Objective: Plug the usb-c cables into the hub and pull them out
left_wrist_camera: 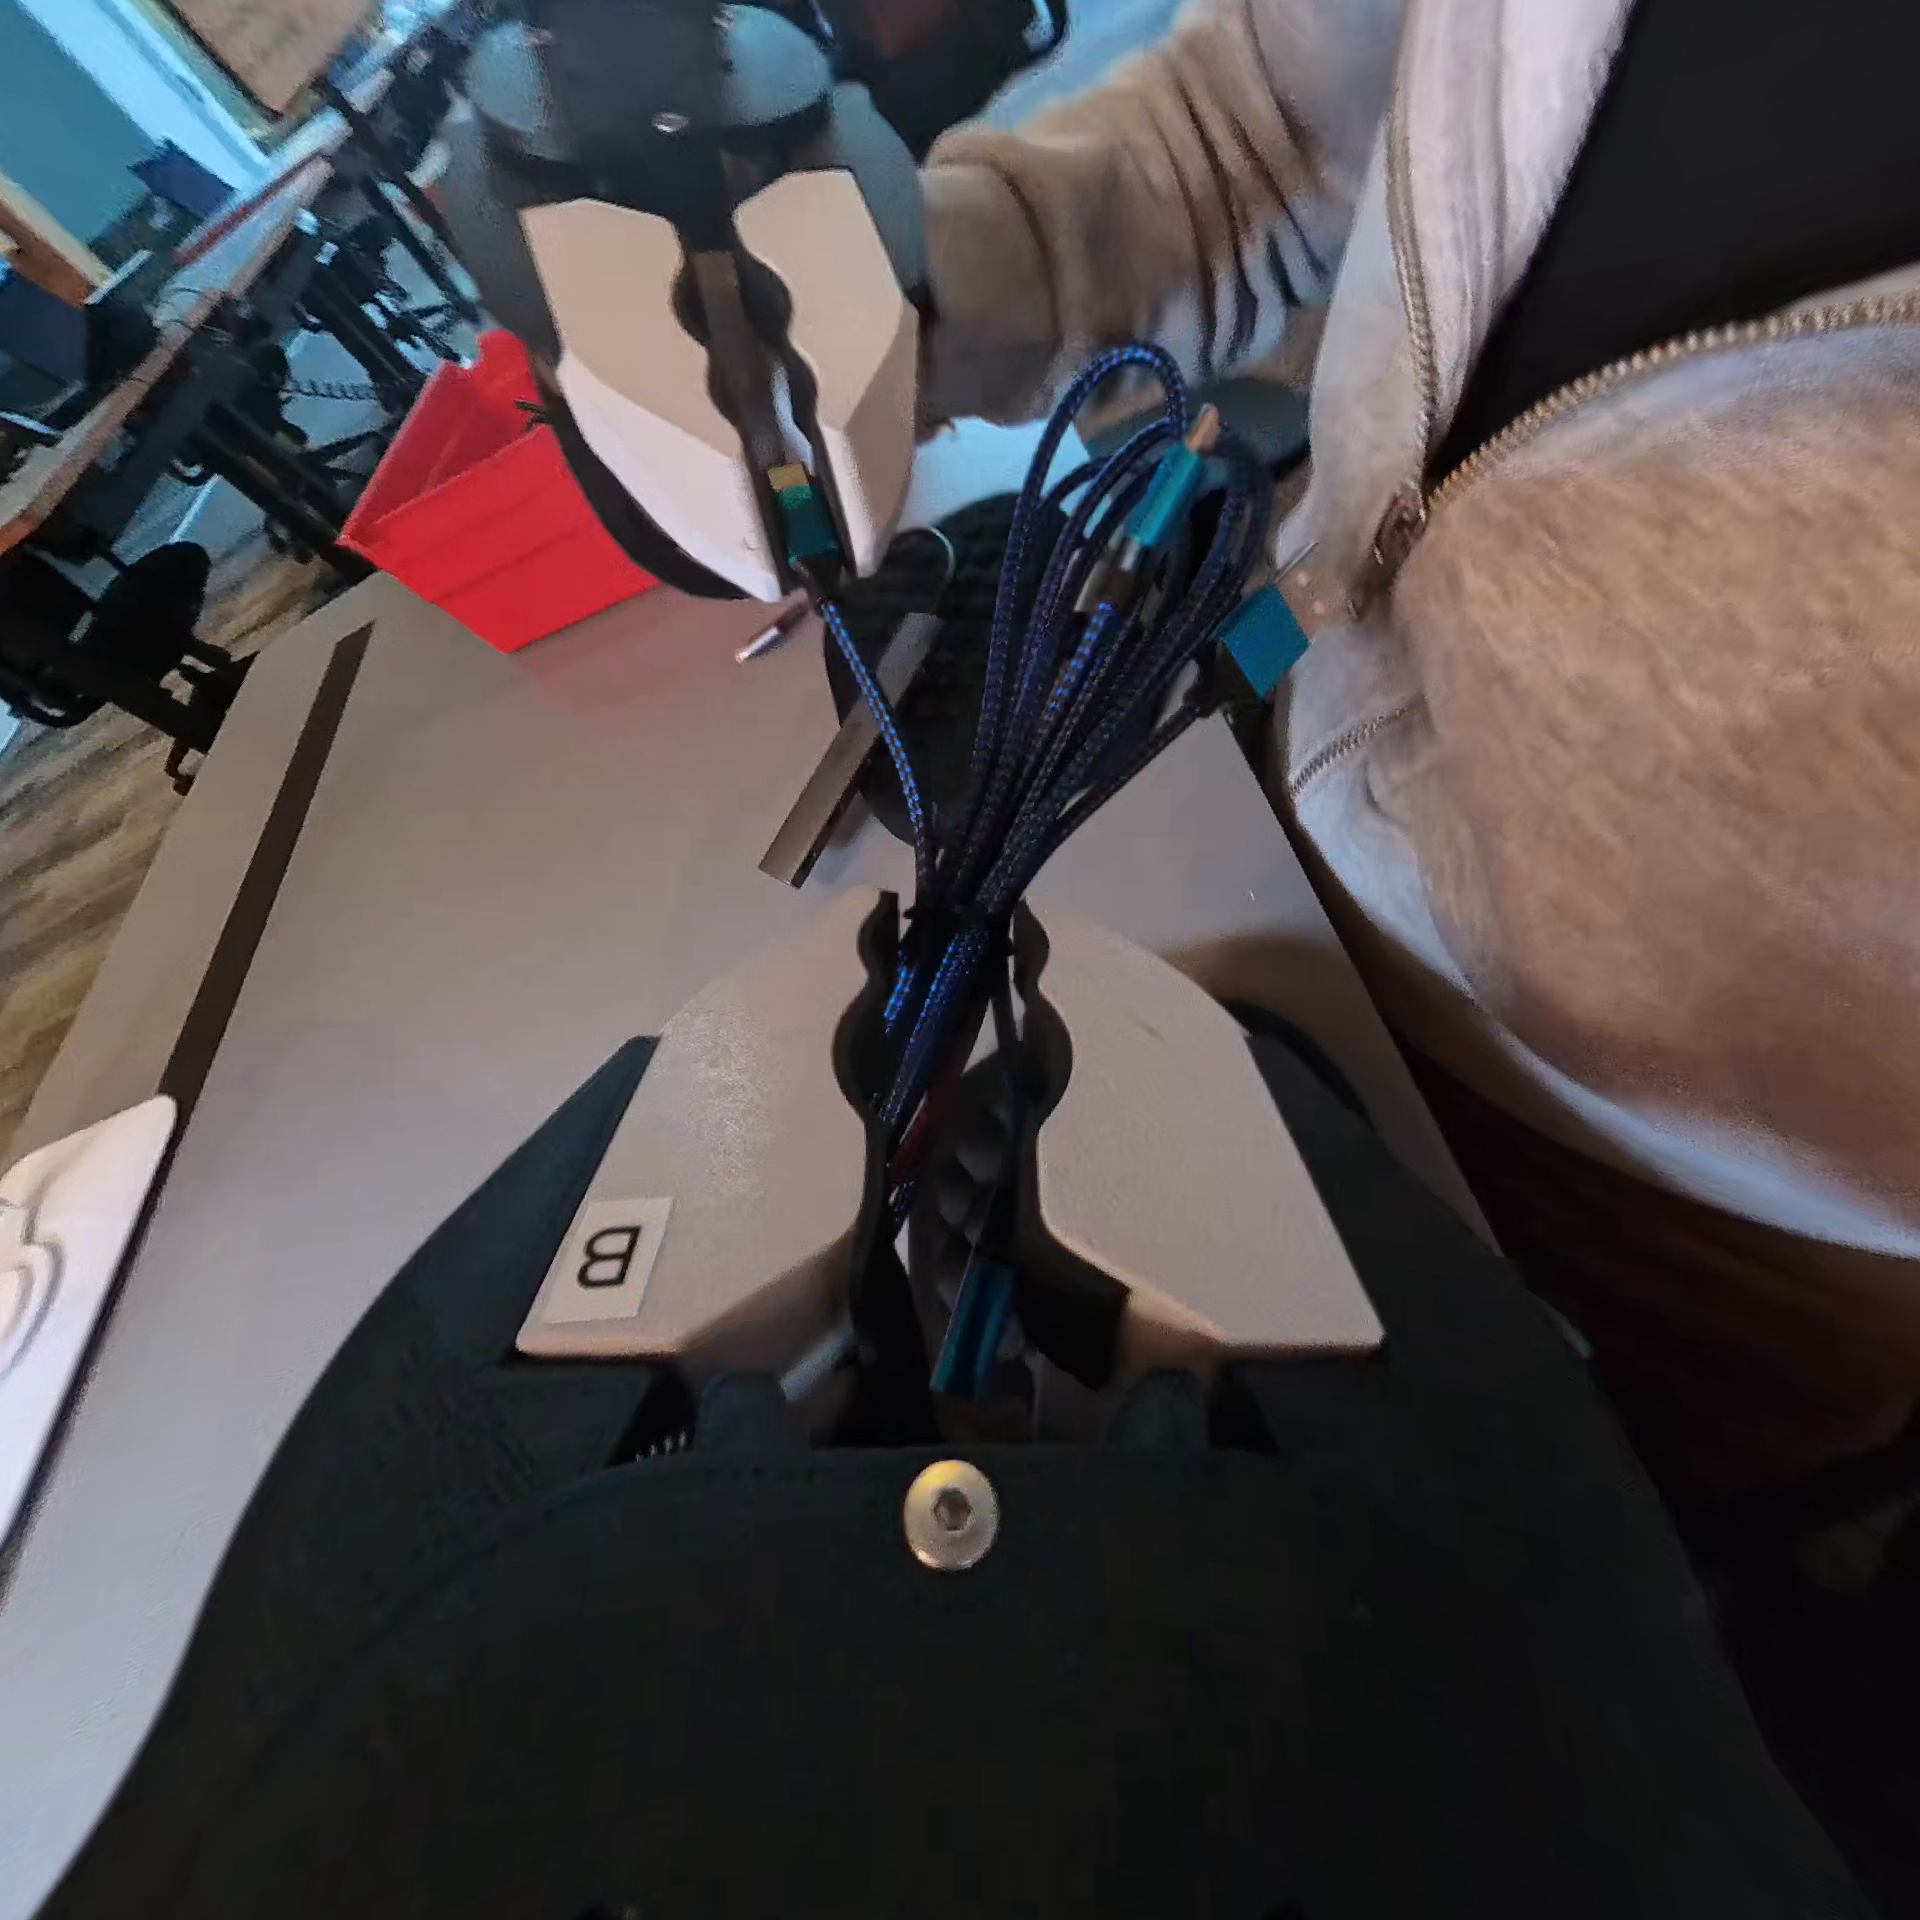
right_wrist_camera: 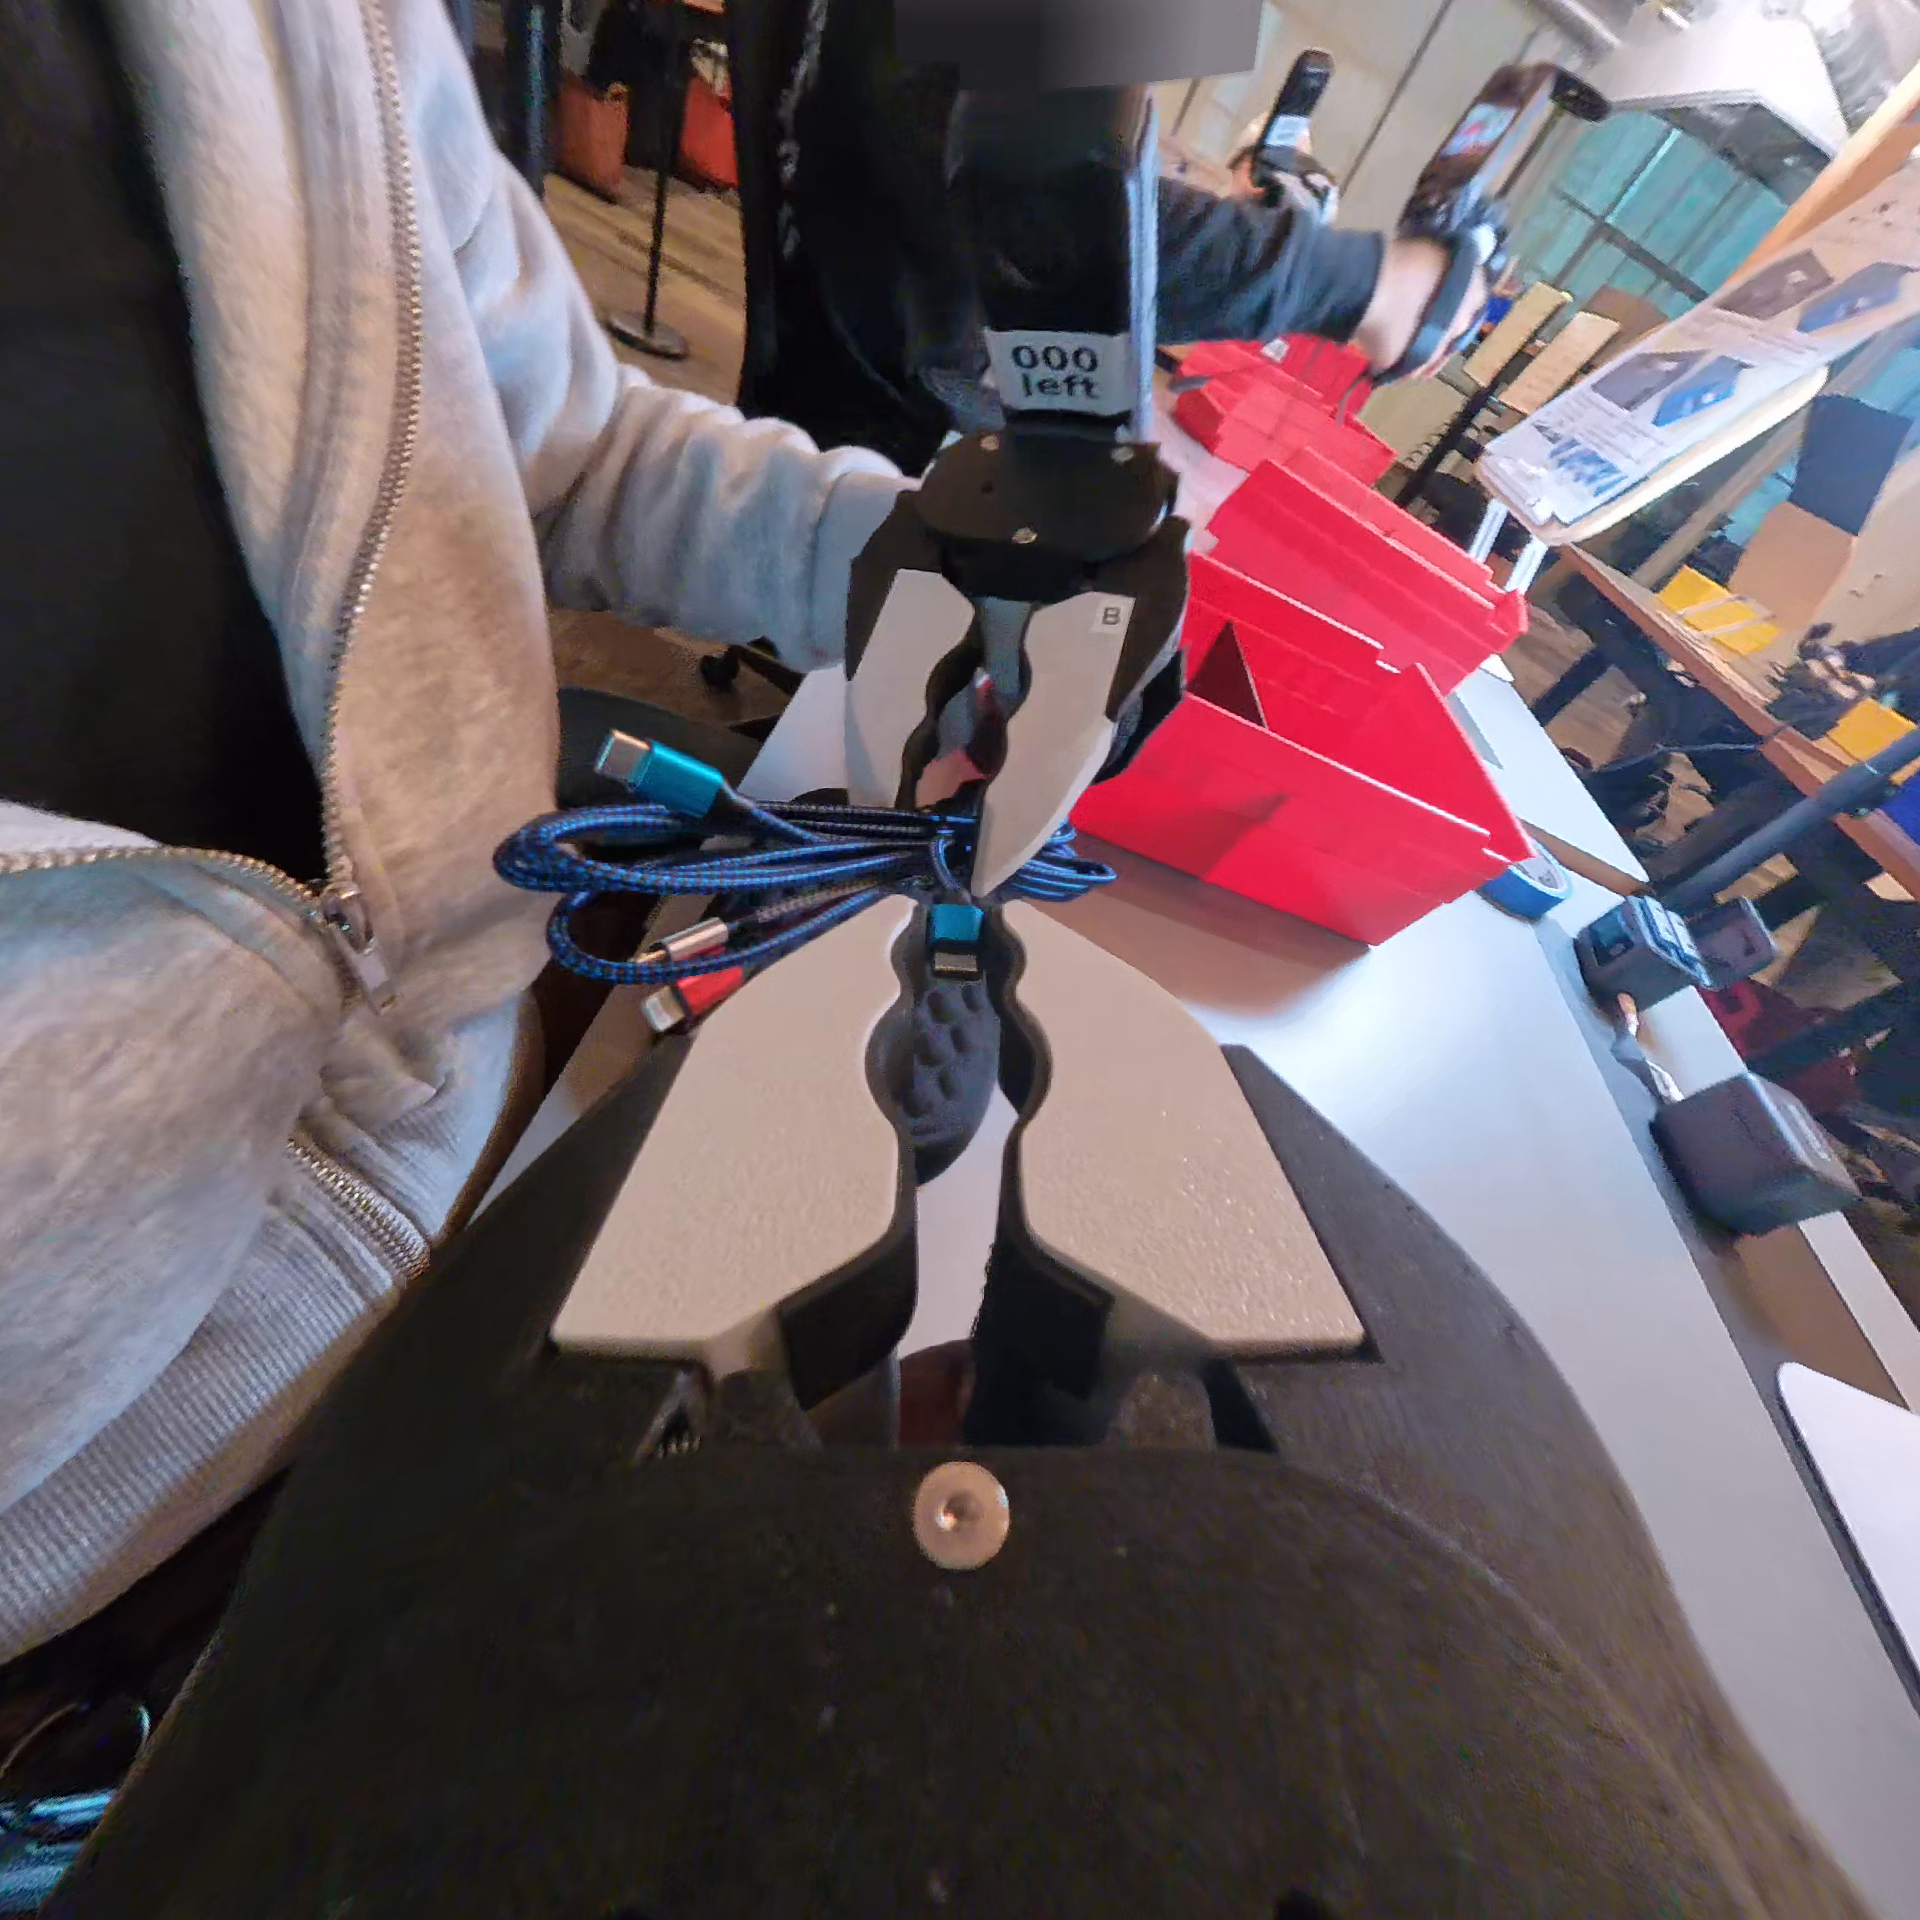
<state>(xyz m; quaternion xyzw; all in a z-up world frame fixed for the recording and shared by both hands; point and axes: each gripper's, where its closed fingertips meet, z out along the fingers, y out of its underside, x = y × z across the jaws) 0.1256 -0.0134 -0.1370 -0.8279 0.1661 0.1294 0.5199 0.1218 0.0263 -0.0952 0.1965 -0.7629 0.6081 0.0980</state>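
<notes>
- Behind both tongs stretched a busy workshop, and under them a grey table [left_wrist_camera: 499,935] with a red bin [left_wrist_camera: 488,540] beyond the right gripper's tips.
- The left gripper [left_wrist_camera: 951,925] was closed on the blue braided cable bundle [left_wrist_camera: 1049,665], pinching it at its tied waist; loops and loose plugs fanned out ahead of its tips.
- The right gripper [right_wrist_camera: 961,940] was closed on a teal USB-C plug [right_wrist_camera: 954,935], held right at its fingertips with the metal end pointing back between the fingers.
- In the left wrist view the silver hub [left_wrist_camera: 862,758] lay on the table just ahead of the left gripper's tips, beneath the cord running between the two tongs.
- By my judgement the step was freeing one plug to carry it to the hub; nothing was yet plugged in.
- To do it well, the bundle should be held steady while the right gripper draws out slack gently.
- The plug looked gripped near its tip, so it might twist; squaring it to the port before pushing seemed wise.
- Which port faced the plug I could not tell.
</notes>
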